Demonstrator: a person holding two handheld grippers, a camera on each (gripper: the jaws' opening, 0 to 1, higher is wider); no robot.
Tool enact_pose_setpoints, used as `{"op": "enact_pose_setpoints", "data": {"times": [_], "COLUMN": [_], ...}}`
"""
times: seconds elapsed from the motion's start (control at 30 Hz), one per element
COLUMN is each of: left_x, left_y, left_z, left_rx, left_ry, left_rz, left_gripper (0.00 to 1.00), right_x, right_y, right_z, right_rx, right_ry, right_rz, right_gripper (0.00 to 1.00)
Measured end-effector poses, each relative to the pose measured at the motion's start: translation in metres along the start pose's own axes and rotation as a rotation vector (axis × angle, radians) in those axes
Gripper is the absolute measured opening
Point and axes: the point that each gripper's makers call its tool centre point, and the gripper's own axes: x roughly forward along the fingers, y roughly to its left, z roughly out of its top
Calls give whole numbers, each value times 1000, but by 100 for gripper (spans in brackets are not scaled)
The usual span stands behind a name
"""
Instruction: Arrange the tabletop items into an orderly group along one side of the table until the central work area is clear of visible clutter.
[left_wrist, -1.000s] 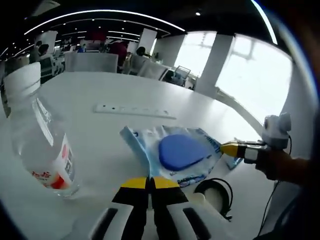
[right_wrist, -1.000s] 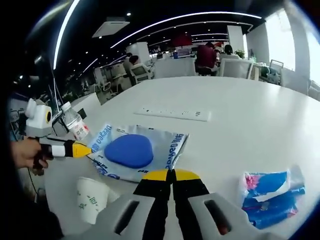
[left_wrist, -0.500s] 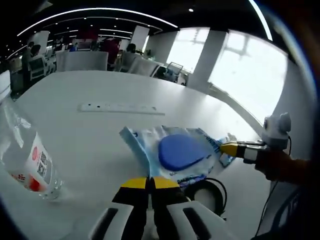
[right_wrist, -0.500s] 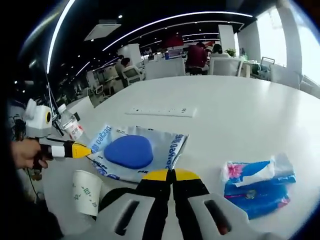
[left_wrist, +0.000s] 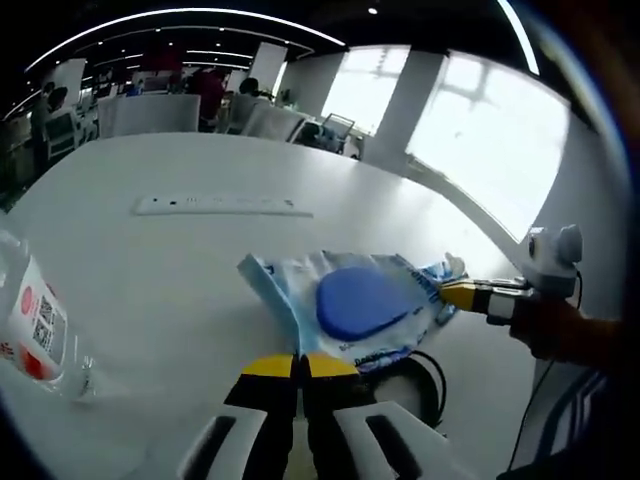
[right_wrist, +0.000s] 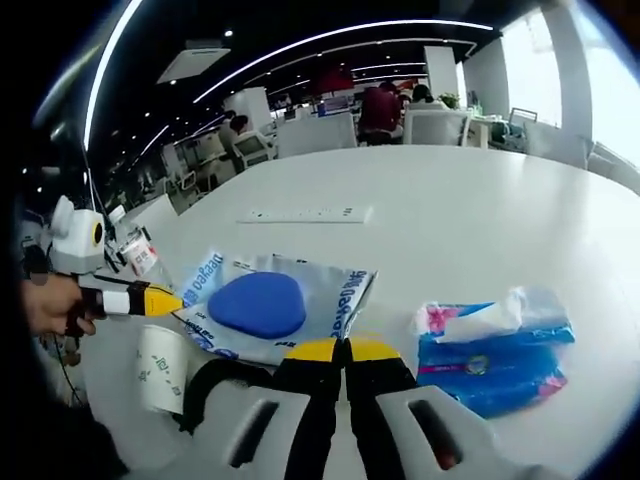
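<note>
The wipes packet, a flat blue-and-white pouch with a blue oval lid, hangs stretched between both tools above the white table; the left gripper and right gripper each pinch an opposite edge, jaws clamped together on it; to carry it well, I judge both hands should travel together, level, toward one table edge; the left gripper view adds a water bottle; the right gripper view adds a paper cup and tissue pack.

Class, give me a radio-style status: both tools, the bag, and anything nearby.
Left tool and right tool shut on bag, opposite edges. Paper cup and tissue pack close by. Bottle off left.
</note>
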Motion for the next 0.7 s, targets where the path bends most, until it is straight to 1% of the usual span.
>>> {"op": "enact_pose_setpoints", "data": {"times": [0.33, 0.53, 0.7], "left_x": [8, 10, 11], "left_y": [-8, -11, -12], "left_z": [-5, -9, -9], "left_rx": [2, -10, -16], "left_ry": [36, 58, 65], "left_rz": [-23, -28, -32], "left_gripper": [0, 0, 0], "right_x": [-5, -2, -3], "right_y": [-10, -13, -14], "right_z": [-10, -17, -20], "right_rx": [17, 22, 26], "right_ry": [15, 32, 39], "right_rz": [-25, -36, -43], "right_gripper": [0, 0, 0]}}
